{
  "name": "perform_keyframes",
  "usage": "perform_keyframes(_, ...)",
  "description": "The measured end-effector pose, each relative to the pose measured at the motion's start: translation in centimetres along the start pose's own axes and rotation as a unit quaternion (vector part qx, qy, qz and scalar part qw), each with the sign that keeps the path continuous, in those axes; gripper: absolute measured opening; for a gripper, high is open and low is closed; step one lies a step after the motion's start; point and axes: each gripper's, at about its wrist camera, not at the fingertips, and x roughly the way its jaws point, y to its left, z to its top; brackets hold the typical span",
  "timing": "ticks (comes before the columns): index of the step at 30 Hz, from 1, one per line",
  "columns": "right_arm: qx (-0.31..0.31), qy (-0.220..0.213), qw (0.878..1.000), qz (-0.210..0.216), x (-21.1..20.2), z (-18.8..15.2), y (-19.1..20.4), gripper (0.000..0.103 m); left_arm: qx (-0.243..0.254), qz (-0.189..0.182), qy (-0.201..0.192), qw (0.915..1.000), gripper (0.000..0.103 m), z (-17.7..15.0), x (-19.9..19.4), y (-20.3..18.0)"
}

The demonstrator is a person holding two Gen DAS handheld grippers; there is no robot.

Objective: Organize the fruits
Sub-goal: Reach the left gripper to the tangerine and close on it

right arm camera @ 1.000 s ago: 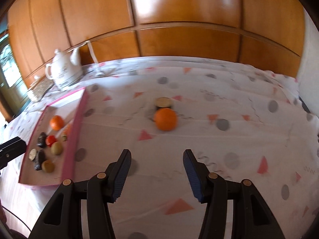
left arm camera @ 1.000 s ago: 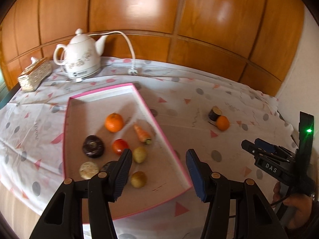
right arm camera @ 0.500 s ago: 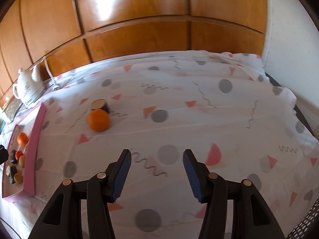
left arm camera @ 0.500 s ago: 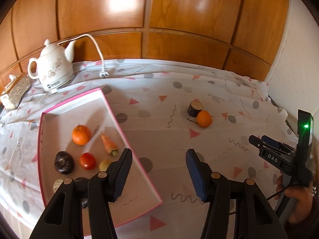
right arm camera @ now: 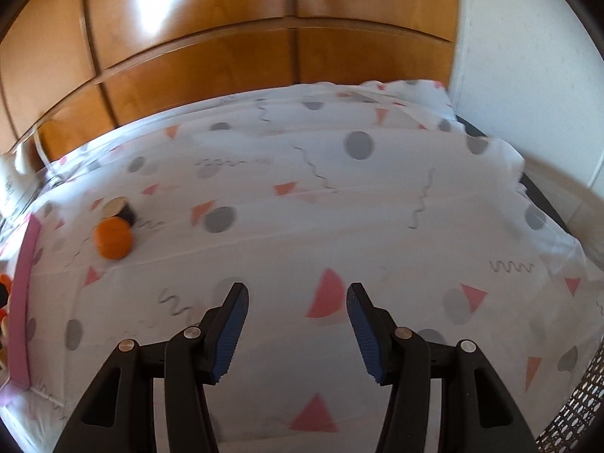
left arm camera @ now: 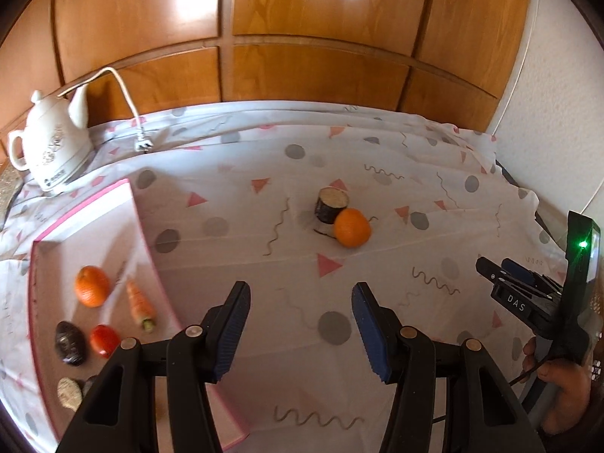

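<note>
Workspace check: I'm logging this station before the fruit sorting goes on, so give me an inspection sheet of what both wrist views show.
Surface: white patterned tablecloth with grey dots and pink triangles, creased.
Job's things: loose orange touching a dark cylindrical piece mid-cloth; pink-rimmed shallow cardboard tray holding a second orange, carrot, red tomato-like fruit, dark ridged fruit and others partly hidden.
Clutter: white ceramic kettle.
Grippers: left gripper open, empty; right gripper open, empty.
Cables: white kettle cord, plug lying on the cloth.
Surroundings: wooden wall panels.
</note>
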Motion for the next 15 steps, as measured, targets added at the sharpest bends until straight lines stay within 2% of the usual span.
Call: perform_keyframes(15,0.055,0.009,0.997,-0.057,1.9,0.0,-4.4,0.055,-0.018,-0.024,0.038,0.9988,0.057,1.9,5.2,-1.7)
